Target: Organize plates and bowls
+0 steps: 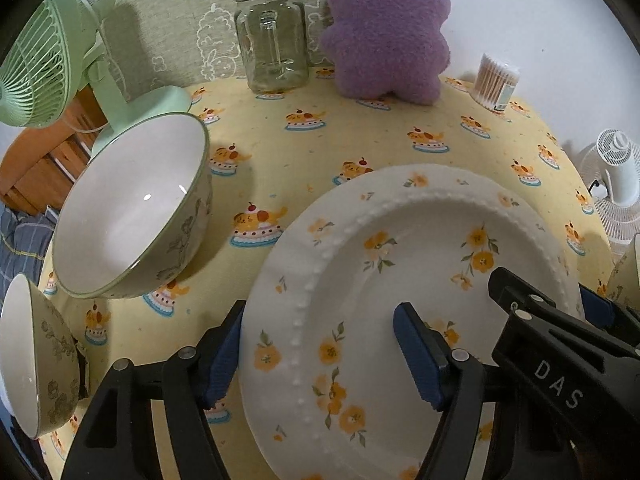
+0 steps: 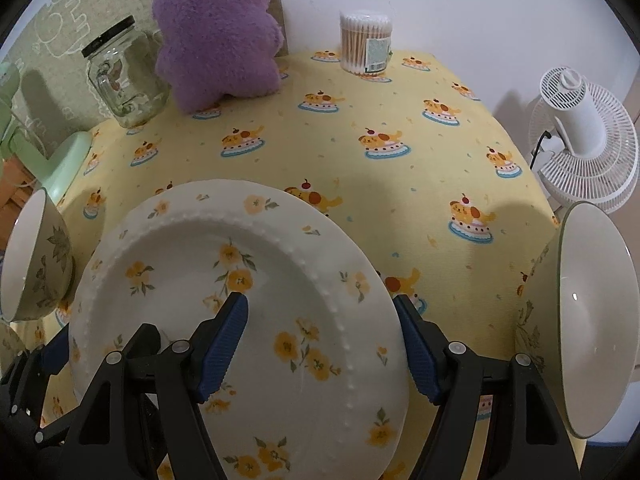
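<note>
A white plate (image 1: 400, 264) with yellow flowers lies on the yellow tablecloth (image 1: 280, 148). My left gripper (image 1: 320, 356) straddles its left rim, one blue pad outside the edge and one over the well; the jaws stand apart and look open. My right gripper (image 2: 320, 350) straddles the plate's (image 2: 192, 248) right rim the same way, open. A large leaf-patterned bowl (image 1: 132, 208) stands left of the plate, and a smaller one (image 1: 36, 360) sits nearer at the left edge. Another bowl (image 2: 592, 316) stands right of the plate.
At the back stand a green fan (image 1: 36, 72), a glass jar (image 1: 272, 40), a purple plush (image 1: 384, 28) and a tub of cotton swabs (image 1: 496, 80). A white fan (image 2: 580, 136) stands off the table's right edge.
</note>
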`<state>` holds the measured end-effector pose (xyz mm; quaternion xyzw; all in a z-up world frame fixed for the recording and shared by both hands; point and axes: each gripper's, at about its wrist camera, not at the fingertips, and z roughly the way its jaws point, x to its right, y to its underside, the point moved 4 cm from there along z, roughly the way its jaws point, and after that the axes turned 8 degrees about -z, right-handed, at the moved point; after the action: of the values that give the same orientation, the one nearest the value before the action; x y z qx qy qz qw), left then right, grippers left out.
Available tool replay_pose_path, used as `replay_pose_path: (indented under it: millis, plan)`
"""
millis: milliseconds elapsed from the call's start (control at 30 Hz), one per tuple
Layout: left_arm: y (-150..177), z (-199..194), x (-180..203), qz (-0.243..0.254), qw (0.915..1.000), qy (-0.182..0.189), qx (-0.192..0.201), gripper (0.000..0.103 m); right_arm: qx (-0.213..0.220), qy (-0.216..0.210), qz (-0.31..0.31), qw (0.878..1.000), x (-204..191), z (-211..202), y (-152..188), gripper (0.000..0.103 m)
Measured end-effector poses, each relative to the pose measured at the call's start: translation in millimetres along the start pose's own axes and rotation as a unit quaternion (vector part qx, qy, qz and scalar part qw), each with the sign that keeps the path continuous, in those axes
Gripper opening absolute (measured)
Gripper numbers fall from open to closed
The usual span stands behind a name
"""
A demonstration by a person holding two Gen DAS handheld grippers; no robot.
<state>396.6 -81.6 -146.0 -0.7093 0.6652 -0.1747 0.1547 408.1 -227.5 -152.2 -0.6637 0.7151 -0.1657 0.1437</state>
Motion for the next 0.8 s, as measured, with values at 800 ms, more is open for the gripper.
replay_pose_path:
  millis: [800]
  plan:
    - [42.7,-94.9,-21.3,0.024,0.999,0.028,0.026,0.072,0.025,0.014,-0.002,1.0,-16.7,-102.8,47.5,0.076]
